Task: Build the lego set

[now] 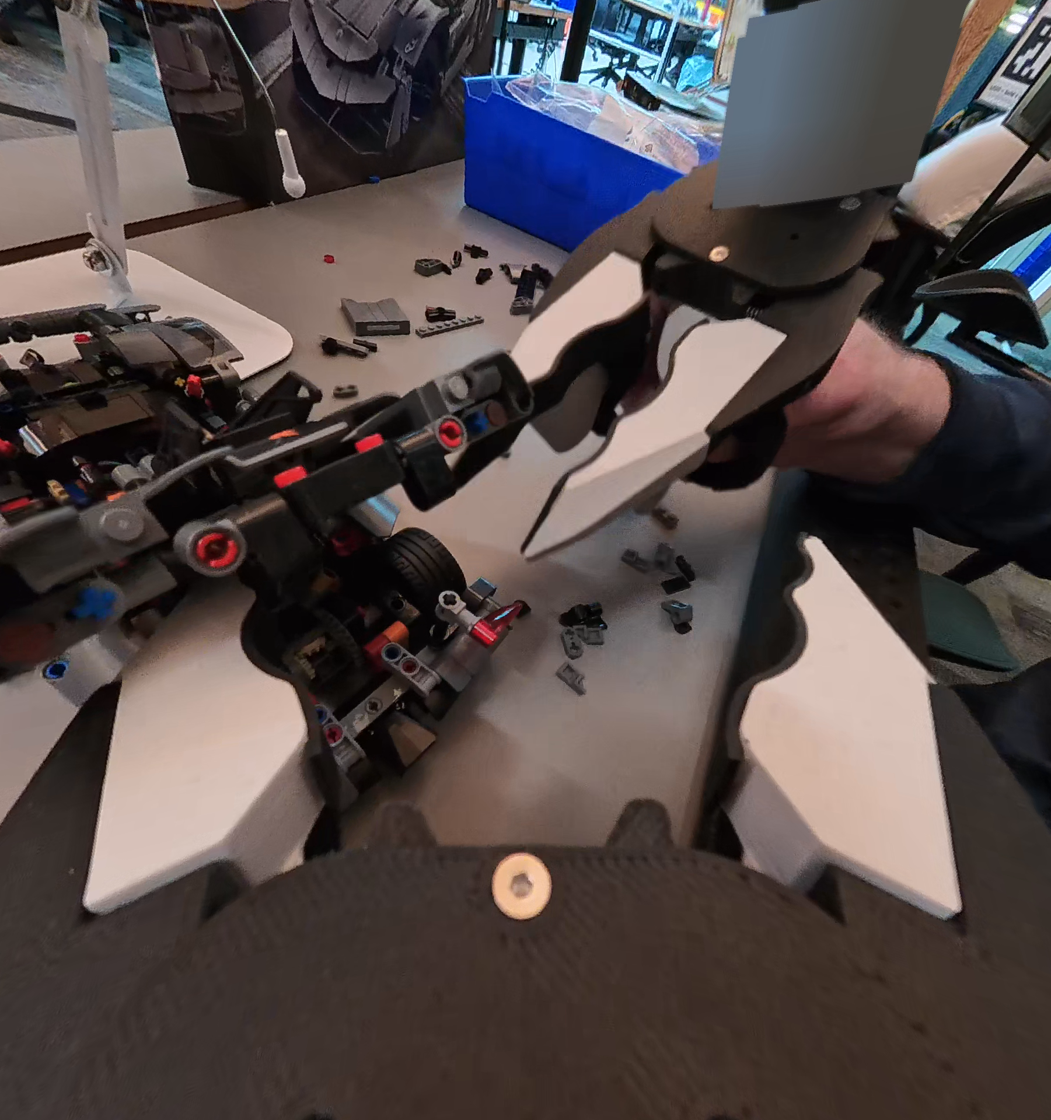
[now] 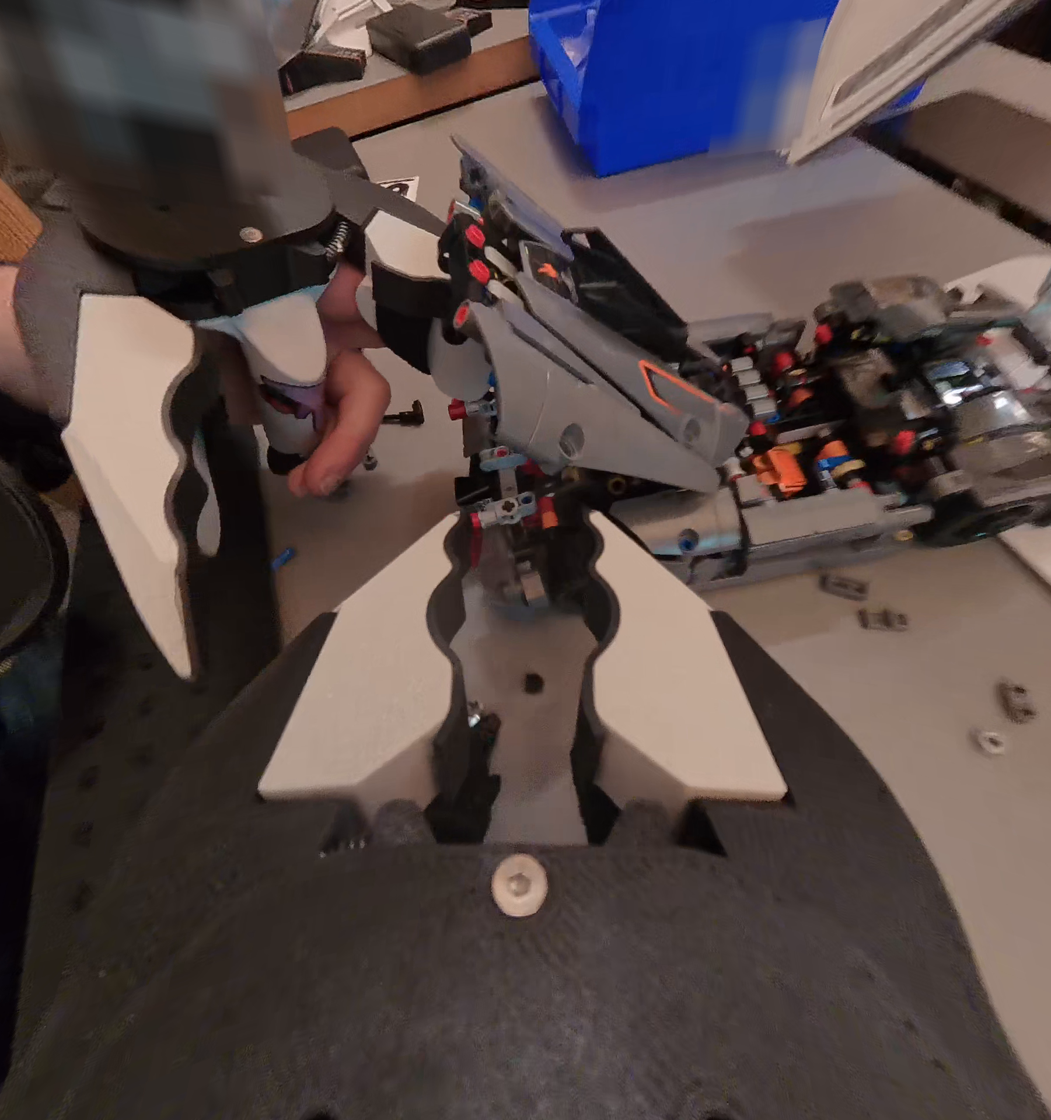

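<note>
A dark, partly built lego car lies on the grey table; it also shows in the right wrist view. A long grey side panel assembly with red pins and an orange line stands tilted up at the car's end, and it also shows in the left wrist view. My right gripper is shut on the lower end of this assembly; it also shows in the left wrist view. My left gripper is wide open, with the car's end between its fingers. One left finger touches the panel's top end.
A blue bin stands at the back of the table. Small grey and black loose pieces lie near the car, with more farther back. A white stand base lies under the car's far side. A dark box stands behind. The grippers are tip to tip, or close to it. The white stand base lies around 25 centimetres away from my left fingertips.
</note>
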The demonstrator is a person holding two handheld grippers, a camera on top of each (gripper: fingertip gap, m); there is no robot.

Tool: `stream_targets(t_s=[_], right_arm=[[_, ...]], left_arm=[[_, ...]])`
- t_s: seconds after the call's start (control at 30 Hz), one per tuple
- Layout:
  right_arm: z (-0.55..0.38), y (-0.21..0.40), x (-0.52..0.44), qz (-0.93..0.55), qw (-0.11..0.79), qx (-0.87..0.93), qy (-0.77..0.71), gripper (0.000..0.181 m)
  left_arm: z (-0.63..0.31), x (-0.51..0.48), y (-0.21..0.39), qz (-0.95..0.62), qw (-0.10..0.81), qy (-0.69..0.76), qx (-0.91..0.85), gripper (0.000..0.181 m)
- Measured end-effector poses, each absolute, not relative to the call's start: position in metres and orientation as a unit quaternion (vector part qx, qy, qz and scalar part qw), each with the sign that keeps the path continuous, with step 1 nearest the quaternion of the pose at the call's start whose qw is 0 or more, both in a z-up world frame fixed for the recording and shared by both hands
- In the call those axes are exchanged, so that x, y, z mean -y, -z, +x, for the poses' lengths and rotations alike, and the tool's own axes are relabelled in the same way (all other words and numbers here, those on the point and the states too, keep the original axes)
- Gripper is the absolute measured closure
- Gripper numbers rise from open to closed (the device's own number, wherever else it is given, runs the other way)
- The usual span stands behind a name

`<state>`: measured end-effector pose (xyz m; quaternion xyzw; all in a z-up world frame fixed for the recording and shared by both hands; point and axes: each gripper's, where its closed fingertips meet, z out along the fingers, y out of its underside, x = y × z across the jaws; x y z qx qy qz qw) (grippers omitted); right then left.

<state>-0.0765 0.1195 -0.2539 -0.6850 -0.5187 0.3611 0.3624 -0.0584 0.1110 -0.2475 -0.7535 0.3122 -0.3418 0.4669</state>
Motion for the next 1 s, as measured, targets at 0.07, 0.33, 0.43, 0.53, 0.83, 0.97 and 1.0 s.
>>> stream_targets(t_s=[0.07, 0.33, 0.43, 0.53, 0.83, 0.97, 1.0], right_arm=[[-0.087, 0.263, -0.116, -0.699, 0.344, 0.5, -0.378, 0.135], [-0.116, 0.262, -0.121, -0.705, 0.346, 0.444, -0.431, 0.103], [-0.124, 0.264, -0.123, -0.703, 0.347, 0.439, -0.438, 0.094], [-0.129, 0.268, -0.126, -0.71, 0.351, 0.434, -0.43, 0.083], [-0.141, 0.262, -0.132, -0.712, 0.366, 0.4, -0.447, 0.072], [-0.144, 0.263, -0.135, -0.723, 0.373, 0.389, -0.433, 0.069], [-0.145, 0.263, -0.136, -0.722, 0.372, 0.391, -0.432, 0.069]], left_arm=[[-0.058, -0.112, 0.249, -0.755, 0.469, 0.333, -0.316, 0.025], [-0.058, -0.113, 0.25, -0.766, 0.45, 0.338, -0.31, 0.024], [-0.056, -0.113, 0.251, -0.769, 0.444, 0.339, -0.311, 0.024], [-0.056, -0.113, 0.254, -0.773, 0.442, 0.322, -0.321, 0.024], [-0.06, -0.119, 0.26, -0.776, 0.452, 0.288, -0.332, 0.024], [-0.061, -0.119, 0.259, -0.773, 0.454, 0.288, -0.336, 0.024], [-0.061, -0.119, 0.259, -0.773, 0.455, 0.285, -0.337, 0.024]])
